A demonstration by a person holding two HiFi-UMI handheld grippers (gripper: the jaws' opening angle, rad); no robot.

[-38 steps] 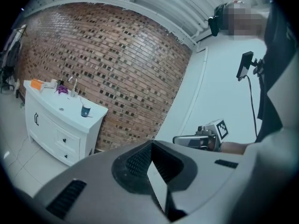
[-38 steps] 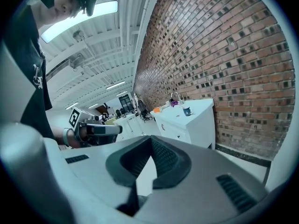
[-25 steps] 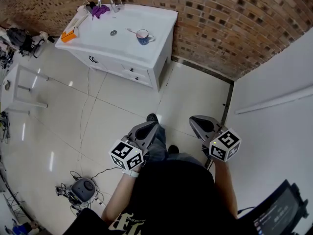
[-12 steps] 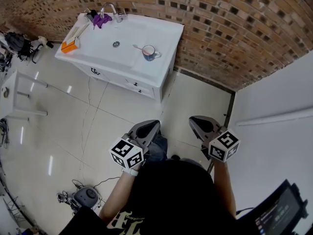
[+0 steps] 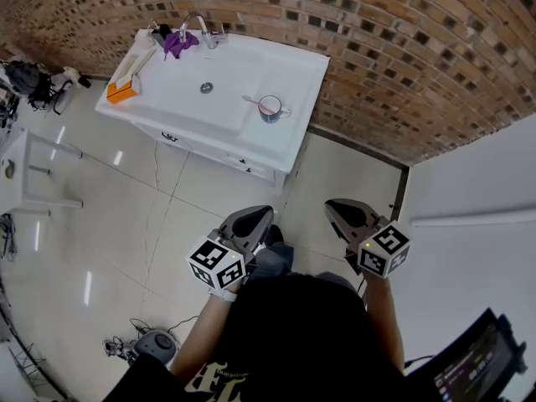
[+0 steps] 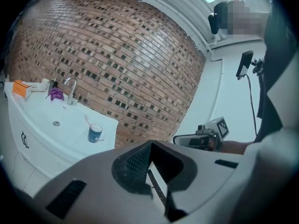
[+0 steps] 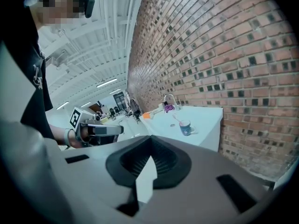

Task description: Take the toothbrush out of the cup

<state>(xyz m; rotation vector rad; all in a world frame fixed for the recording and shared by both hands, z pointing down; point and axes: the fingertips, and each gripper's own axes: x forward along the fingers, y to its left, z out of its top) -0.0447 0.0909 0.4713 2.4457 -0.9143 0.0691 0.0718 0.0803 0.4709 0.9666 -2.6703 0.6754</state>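
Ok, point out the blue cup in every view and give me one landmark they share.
Head view: blue cup upper centre, at the right end of the white counter.
Left gripper view: blue cup left of centre, above the jaws.
Right gripper view: blue cup right of centre, small.
Shared landmark: the faucet.

A white washstand (image 5: pixel 167 82) with tap (image 5: pixel 199 25), purple cloth (image 5: pixel 177 42) and orange box (image 5: pixel 122 91) abuts brick wall (image 5: pixel 377 40).

No readable text.
Print on the black shirt (image 5: pixel 293 337) is cut off and illegible; the left gripper (image 5: pixel 263 215) cube bears only square marker patterns.
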